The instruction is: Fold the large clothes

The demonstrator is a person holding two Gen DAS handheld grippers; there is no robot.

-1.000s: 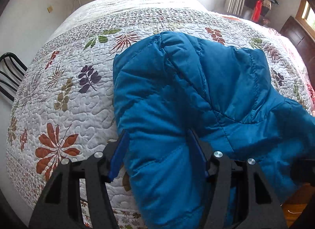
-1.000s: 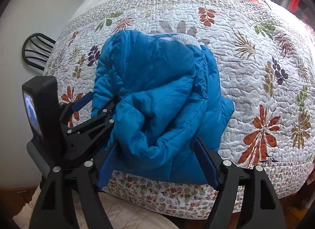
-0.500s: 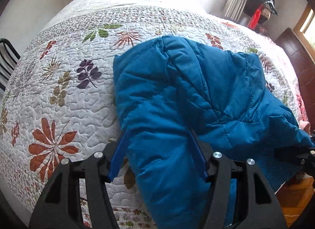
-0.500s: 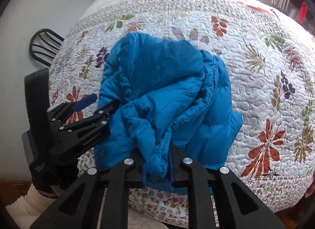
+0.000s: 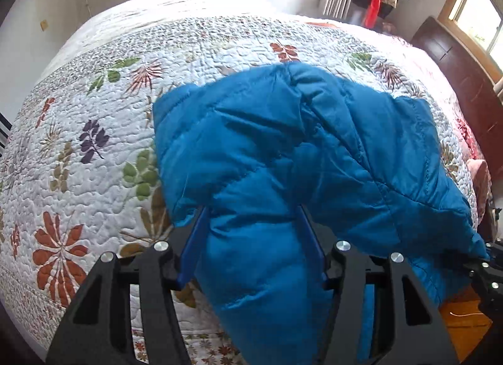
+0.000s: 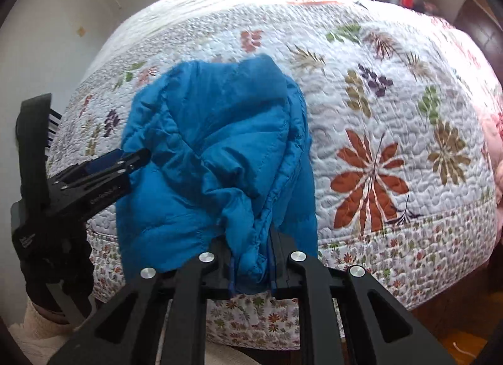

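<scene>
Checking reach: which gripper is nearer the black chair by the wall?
Left. The left gripper grips the jacket on the chair's side; the right gripper pinches the jacket's hem farther away.

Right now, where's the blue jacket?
The blue jacket lies bunched at the near edge of the quilt, its hem pinched in the right tool.

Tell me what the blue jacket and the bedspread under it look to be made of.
Blue jacket: looks like a thin synthetic shell, perhaps nylon, with soft fill. It has a slight sheen, stitched channels and puffy folds. Bedspread: appears to be matte quilted cotton or a similar woven cloth. It is white with printed leaves and flowers, and wavy stitching dimples the surface.
</scene>
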